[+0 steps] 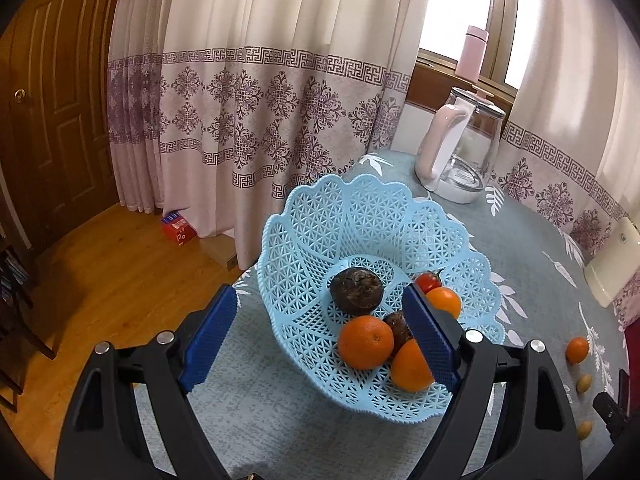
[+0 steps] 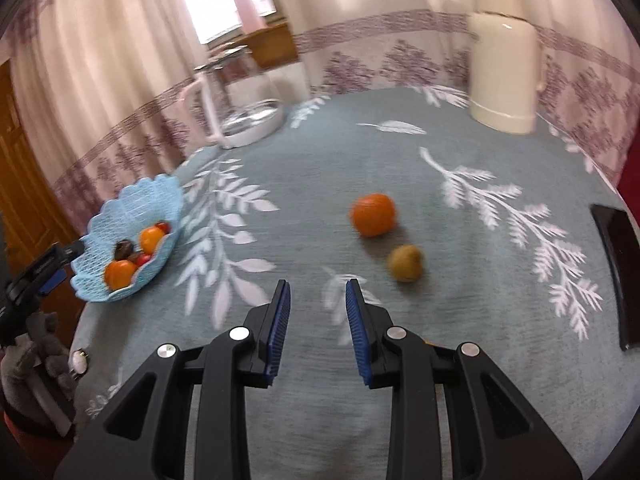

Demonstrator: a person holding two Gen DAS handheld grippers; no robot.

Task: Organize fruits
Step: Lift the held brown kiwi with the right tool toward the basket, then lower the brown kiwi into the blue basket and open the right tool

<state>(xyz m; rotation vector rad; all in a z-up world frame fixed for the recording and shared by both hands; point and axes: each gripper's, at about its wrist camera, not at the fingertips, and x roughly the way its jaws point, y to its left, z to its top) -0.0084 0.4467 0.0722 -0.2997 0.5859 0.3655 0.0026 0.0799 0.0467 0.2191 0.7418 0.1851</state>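
Observation:
A light blue lattice basket point(image 1: 304, 216) point(image 2: 120, 216) stands near the table's left edge. It holds oranges point(image 1: 365, 342), two dark brown fruits point(image 1: 356, 290) and a red tomato point(image 1: 427, 280). My left gripper point(image 1: 320, 336) is open and empty, its right finger point(image 1: 428, 336) over the basket's inside and its left finger outside the rim. One orange point(image 2: 373, 215) point(image 1: 577, 350) and a small yellow-green fruit point(image 2: 406, 263) lie loose on the cloth. My right gripper point(image 2: 318, 286) hangs open and empty, just short and left of them. A second small fruit point(image 1: 585, 430) shows in the left wrist view.
A glass kettle with a pink handle point(image 1: 460, 152) point(image 2: 240, 112) and a cream thermos point(image 2: 504, 72) stand at the table's back. A dark flat object point(image 2: 616, 276) lies at the right edge. A pink bottle point(image 1: 473, 54) sits on the windowsill. Curtains hang behind; wooden floor lies left.

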